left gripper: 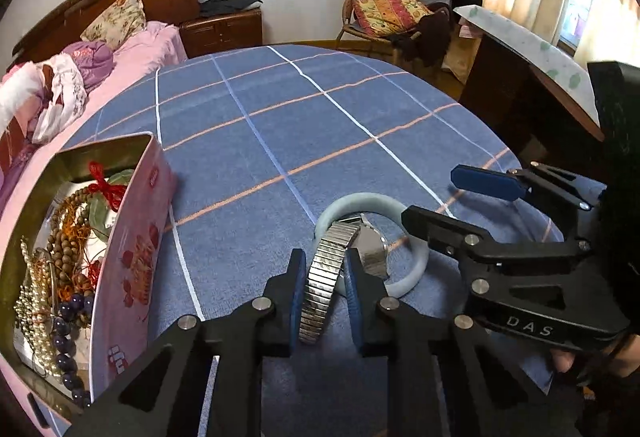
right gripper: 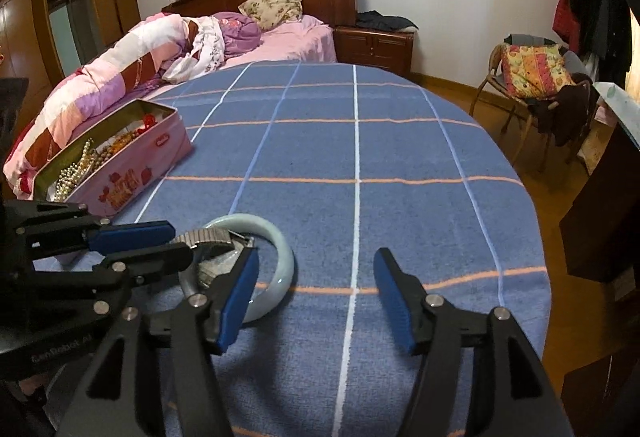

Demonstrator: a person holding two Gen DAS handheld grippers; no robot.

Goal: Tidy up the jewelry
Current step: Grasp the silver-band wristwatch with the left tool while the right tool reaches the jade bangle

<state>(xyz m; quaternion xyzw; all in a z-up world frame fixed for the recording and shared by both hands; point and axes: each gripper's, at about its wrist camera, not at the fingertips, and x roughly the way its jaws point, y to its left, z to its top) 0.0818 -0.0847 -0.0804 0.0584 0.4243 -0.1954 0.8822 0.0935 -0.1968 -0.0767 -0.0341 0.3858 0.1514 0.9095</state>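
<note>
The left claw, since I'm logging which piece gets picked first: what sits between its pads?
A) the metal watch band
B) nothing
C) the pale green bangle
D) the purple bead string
A: the left claw has its pads on the metal watch band, which overlaps the pale bangle.

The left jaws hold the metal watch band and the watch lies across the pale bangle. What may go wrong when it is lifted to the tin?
1. The watch lies partly inside the bangle, so lifting may drag the bangle along.
2. The left gripper pinches only the band's edge; it may slip out.
3. The right gripper stands open close by and might bump the bangle.
</note>
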